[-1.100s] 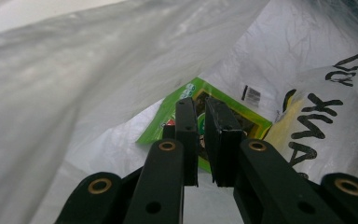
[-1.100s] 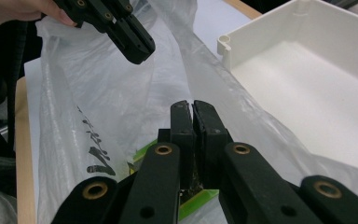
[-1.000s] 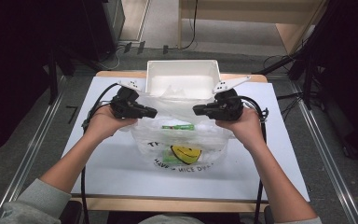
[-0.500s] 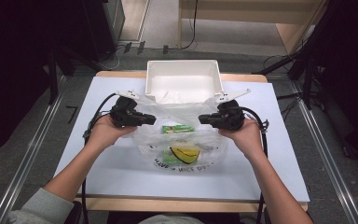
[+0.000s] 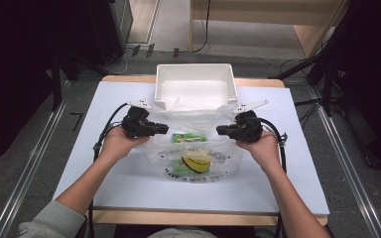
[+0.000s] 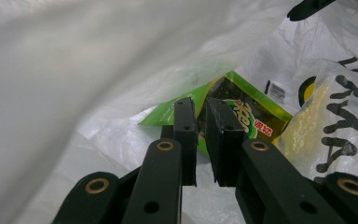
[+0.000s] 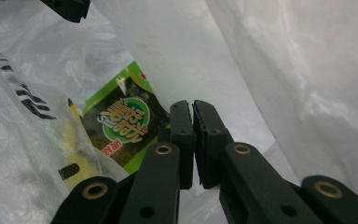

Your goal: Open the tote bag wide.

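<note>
- High view: a translucent plastic bag (image 5: pixel 194 148) with a yellow smiley print lies on the white table top (image 5: pixel 278 173), its mouth toward the white plastic bin (image 5: pixel 194 85) at the far edge
- The left gripper (image 5: pixel 164 129) meets the bag's left rim and the right gripper (image 5: pixel 220 130) its right rim, the two pointing at each other across the bag's mouth
- A green snack packet (image 5: pixel 188 137) shows through the film between the two grippers, just above the smiley print
- The left hand (image 5: pixel 116 144) and right hand (image 5: pixel 264 146) hold the gripper bodies from below, and the cables loop off to each side
- Left gripper view: the left gripper (image 6: pixel 202 105) has its two black jaws nearly together, a narrow slit left between them; thin film of the bag's rim seems pinched there, though the film is hard to make out in the gap
- Past the jaws lies the green snack packet (image 6: pixel 256 112) inside the bag (image 6: pixel 74 70), with the yellow print to its right
- Right gripper view: the right gripper (image 7: pixel 193 107) has its jaws pressed together, closed on the bag's edge as far as can be told
- The green snack packet (image 7: pixel 123 123) lies to the left beyond the jaws, label readable through the bag (image 7: pixel 284 70), whose white film rises on the right
</note>
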The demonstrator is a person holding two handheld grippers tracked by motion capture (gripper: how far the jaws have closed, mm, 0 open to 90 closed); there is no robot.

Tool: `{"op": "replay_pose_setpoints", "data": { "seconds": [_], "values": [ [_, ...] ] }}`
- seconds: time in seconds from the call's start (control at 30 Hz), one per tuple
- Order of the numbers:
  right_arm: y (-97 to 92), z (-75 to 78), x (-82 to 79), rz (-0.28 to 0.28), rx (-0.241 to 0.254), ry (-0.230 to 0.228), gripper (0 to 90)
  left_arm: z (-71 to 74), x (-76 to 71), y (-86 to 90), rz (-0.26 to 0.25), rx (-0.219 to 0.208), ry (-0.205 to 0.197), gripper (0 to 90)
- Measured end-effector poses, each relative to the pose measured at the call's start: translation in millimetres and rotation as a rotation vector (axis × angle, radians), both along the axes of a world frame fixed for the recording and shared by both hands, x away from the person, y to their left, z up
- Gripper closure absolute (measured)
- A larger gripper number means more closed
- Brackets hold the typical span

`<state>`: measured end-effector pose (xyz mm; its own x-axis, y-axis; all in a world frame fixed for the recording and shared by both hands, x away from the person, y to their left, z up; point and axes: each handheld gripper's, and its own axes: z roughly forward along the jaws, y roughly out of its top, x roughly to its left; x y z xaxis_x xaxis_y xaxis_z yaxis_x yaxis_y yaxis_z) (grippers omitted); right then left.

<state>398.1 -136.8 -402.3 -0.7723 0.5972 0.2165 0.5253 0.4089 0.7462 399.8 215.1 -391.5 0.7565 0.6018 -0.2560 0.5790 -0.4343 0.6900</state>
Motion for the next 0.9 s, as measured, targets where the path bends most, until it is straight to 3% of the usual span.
{"op": "replay_pose_setpoints", "data": {
  "seconds": [0.43, 0.9],
  "values": [
    [-6.0, -20.0, 0.0, -0.031, -0.016, 0.031, 88.4, -26.7, -2.7, -2.6, 0.009, 0.003, 0.029, 83.3],
    [-6.8, -36.3, 2.9, -0.056, -0.024, 0.038, 88.4, -40.4, -2.2, 2.1, 0.04, 0.03, 0.015, 83.0]
  ]
}}
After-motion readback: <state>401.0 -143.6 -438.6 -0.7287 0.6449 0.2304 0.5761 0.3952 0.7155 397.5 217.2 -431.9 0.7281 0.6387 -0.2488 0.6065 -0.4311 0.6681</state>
